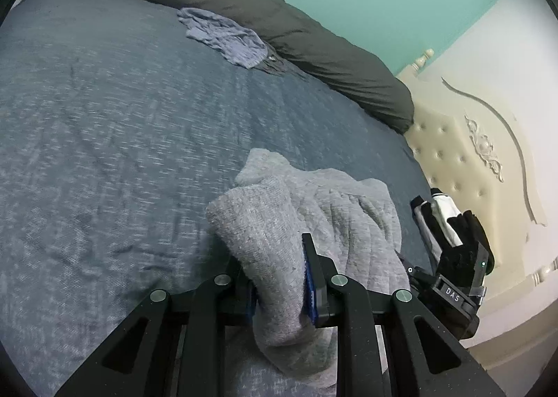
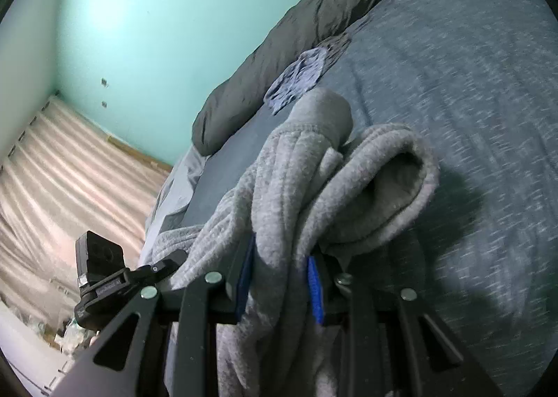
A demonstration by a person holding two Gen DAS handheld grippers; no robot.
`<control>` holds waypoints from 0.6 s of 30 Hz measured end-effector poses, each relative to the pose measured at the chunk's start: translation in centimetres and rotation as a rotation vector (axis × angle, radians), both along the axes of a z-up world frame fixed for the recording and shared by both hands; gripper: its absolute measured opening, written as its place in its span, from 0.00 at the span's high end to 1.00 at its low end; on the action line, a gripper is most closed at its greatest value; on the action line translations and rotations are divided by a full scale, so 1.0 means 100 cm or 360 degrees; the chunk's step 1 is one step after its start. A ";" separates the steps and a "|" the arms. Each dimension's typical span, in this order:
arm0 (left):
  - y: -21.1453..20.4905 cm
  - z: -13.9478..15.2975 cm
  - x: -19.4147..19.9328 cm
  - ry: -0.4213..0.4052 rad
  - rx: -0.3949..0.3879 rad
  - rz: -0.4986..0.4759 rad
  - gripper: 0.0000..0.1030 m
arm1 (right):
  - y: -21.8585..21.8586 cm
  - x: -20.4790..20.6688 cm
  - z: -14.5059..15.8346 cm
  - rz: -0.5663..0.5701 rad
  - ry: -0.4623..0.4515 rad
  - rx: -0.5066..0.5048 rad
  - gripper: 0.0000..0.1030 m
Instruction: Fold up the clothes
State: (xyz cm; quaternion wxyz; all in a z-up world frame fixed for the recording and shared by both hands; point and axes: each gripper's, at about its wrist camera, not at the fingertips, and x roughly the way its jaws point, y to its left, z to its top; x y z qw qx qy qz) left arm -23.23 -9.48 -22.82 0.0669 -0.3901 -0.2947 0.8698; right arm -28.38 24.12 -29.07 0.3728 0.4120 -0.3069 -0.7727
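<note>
A thick grey fleece garment point(image 1: 307, 219) hangs bunched between both grippers above the blue-grey bedspread point(image 1: 104, 125). My left gripper point(image 1: 279, 278) is shut on a fold of it, blue pads pressing the cloth from both sides. In the right wrist view the same grey garment point(image 2: 314, 187) drapes over my right gripper point(image 2: 282, 278), which is shut on a thick fold. The right gripper with a gloved hand point(image 1: 453, 250) shows at the right of the left wrist view. The left gripper's body point(image 2: 104, 278) appears at the lower left of the right wrist view.
A crumpled light-blue cloth point(image 1: 226, 36) lies on the bed near a long dark grey rolled duvet point(image 1: 279, 37) along the teal wall. A cream tufted headboard point(image 1: 464, 159) stands at the right. A pale curtain point(image 2: 69, 180) hangs beyond the bed.
</note>
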 end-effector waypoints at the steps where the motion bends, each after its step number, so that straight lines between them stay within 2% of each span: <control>1: -0.002 0.002 0.005 0.0002 -0.0003 0.0009 0.78 | -0.002 0.001 0.001 0.0016 0.0000 -0.0003 0.74; 7: 0.000 0.008 0.035 0.0016 -0.0003 0.0073 0.78 | -0.010 0.007 0.008 0.0105 0.0022 -0.0006 0.74; 11: 0.012 0.003 0.057 0.0032 0.0040 0.0110 0.78 | -0.009 0.006 0.010 0.0170 0.0019 -0.0001 0.74; 18: 0.038 -0.032 0.083 -0.0047 0.0116 0.0131 0.78 | 0.002 -0.002 0.001 0.0194 -0.0034 0.0066 0.74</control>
